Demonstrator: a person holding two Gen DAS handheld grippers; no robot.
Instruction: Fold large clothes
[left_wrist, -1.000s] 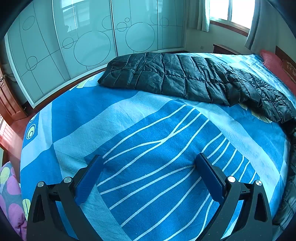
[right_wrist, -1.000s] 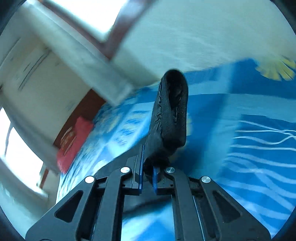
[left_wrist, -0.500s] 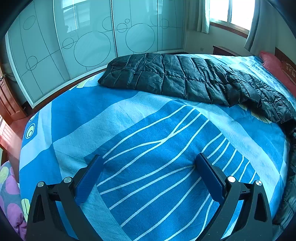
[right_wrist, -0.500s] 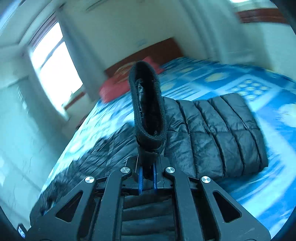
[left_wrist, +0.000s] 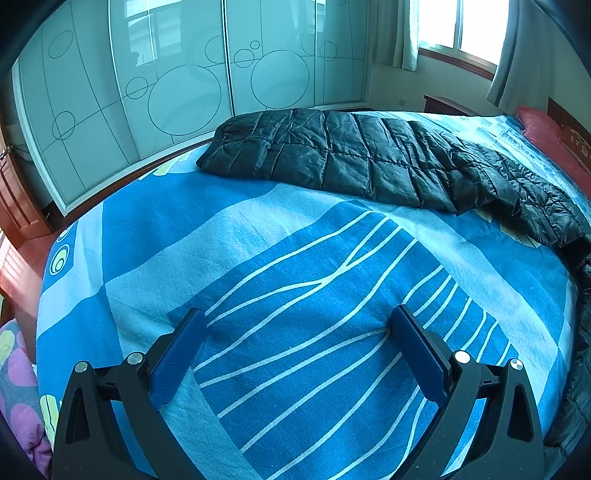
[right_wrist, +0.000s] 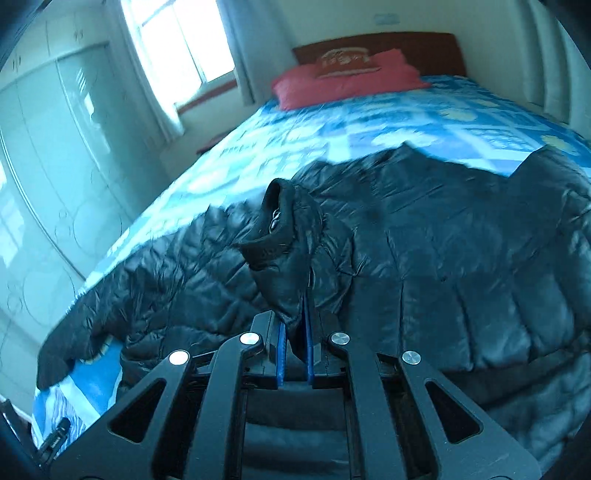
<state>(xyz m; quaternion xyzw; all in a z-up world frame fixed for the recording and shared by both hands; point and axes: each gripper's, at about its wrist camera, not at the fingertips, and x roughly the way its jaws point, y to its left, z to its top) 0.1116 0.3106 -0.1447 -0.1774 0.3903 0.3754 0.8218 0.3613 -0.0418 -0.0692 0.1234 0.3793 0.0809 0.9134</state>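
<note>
A black puffer jacket (left_wrist: 369, 162) lies spread across the far part of the bed (left_wrist: 258, 258), over its blue patterned sheet. The left gripper (left_wrist: 297, 332) hovers above bare sheet near the bed's foot, its fingers (left_wrist: 184, 354) spread wide and empty. The right gripper (right_wrist: 294, 328) has its fingers clenched on the jacket's sleeve cuff (right_wrist: 275, 225), which stands up above the jacket's body. A red pillow (right_wrist: 343, 79) lies at the headboard.

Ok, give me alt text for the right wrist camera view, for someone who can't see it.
The right gripper is shut on a sleeve cuff of a black puffer jacket spread over a blue patterned bed. A red pillow lies against the headboard.
</note>
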